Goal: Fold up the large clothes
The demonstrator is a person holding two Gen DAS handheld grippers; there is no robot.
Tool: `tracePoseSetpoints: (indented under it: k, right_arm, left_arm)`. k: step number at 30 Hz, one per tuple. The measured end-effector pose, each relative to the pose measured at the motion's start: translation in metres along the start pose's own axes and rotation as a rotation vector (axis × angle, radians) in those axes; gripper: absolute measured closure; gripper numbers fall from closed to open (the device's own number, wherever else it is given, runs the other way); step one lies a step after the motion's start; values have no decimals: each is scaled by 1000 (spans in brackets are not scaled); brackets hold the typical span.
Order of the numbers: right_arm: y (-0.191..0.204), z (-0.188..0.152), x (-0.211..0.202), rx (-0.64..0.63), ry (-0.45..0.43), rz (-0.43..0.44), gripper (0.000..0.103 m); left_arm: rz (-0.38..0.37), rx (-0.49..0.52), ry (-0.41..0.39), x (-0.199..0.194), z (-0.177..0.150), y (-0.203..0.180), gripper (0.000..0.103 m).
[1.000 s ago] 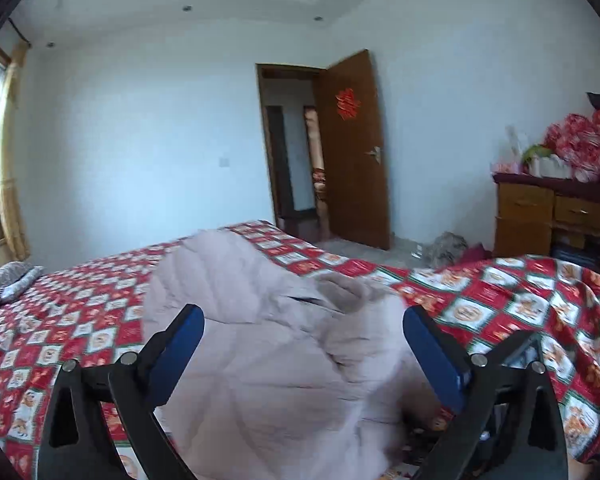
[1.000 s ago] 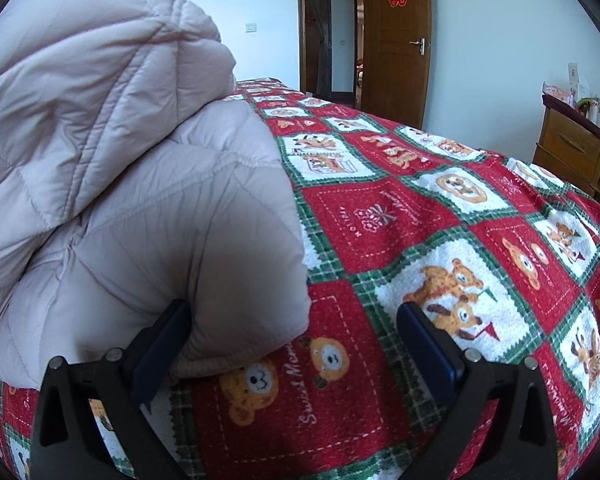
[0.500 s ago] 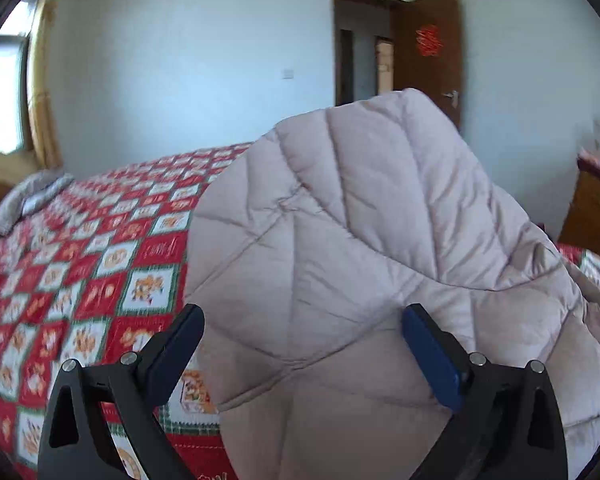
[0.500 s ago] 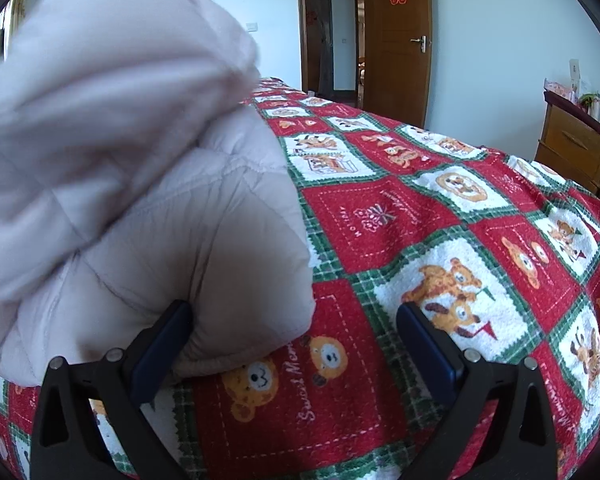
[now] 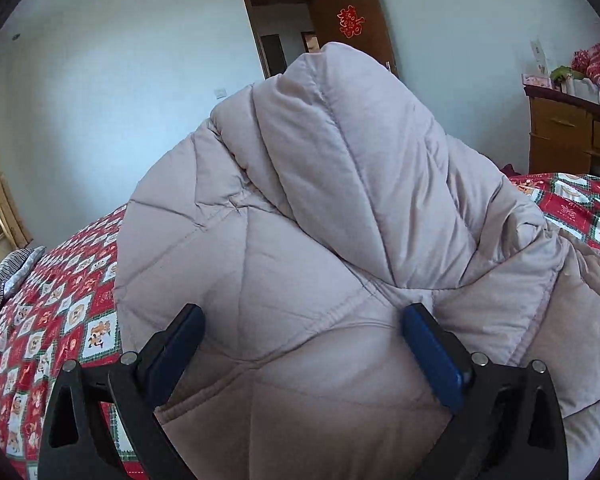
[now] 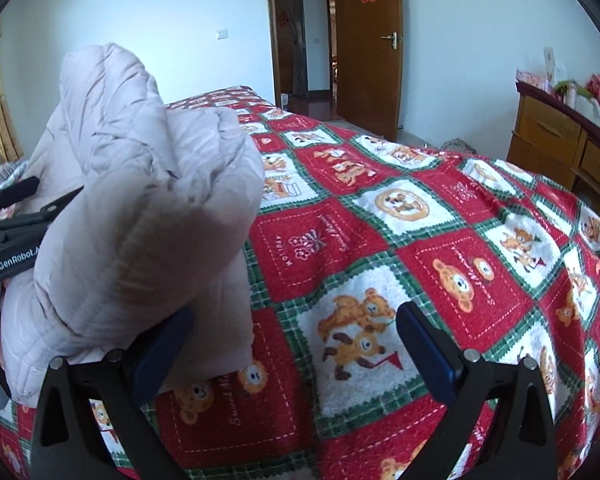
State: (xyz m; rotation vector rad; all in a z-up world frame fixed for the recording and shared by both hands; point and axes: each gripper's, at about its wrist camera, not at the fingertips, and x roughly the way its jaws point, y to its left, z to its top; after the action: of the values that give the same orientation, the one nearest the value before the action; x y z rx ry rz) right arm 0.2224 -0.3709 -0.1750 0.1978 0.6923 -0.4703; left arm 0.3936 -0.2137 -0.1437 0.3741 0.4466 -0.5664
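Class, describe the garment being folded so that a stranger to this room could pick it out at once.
Find the big bed with its red, green and white teddy-bear patchwork cover. On its left part, as the right wrist camera sees it, lies a puffy quilted jacket. It is plain pale pinkish-beige with stitched panels, the only unpatterned thing on the bed.

Left gripper [image 5: 300,332]: black angular frame, triangular cut-outs, blue pads, silver screws at finger joints.
Right gripper [image 6: 294,332]: same black frame, blue pads, silver screws.
Marking: white "GenRobot" lettering on the left gripper's black body, at 9 o'clock in right wrist view.
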Motion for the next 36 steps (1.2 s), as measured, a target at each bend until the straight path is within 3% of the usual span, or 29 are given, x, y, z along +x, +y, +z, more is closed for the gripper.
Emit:
tracePoseSetpoints:
  k: [7, 11, 14, 17, 19, 21, 24, 27, 30, 33, 36]
  right_arm:
    - [-7, 5, -19, -1, -22, -23, 0]
    - [-14, 27, -48, 12, -87, -19, 4]
    - [-4, 53, -67, 9, -153, 20, 6]
    - [23, 80, -73, -51, -179, 55, 12]
    - [35, 96, -83, -73, -208, 37, 12]
    - [33, 106, -98, -40, -260, 21, 12]
    - [32, 118, -111, -13, -305, 54, 12]
    - [49, 130, -92, -40, -284, 128, 12]
    - [68, 141, -40, -32, -216, 226, 24]
    - [87, 145, 14, -72, -120, 227, 38]
    - [90, 139, 45, -78, -53, 201, 38]
  left_arm:
    - [15, -25, -23, -28, 7, 1, 3]
    - [-11, -93, -147, -83, 16, 33, 3]
    - [52, -113, -180, -96, 22, 61, 3]
    - [155, -129, -115, -73, 22, 85, 3]
    - [89, -168, -53, -50, 19, 94, 3]
    - [-1, -157, 57, -18, 12, 83, 3]
    - [-96, -121, 8, -9, 2, 50, 3]
    - [-155, -25, -20, -17, 5, 13, 3]
    - [-105, 86, -82, -37, 8, -4, 3]
    - [2, 61, -130, -57, 9, 22, 3]
    - [89, -73, -170, -70, 15, 68, 3]
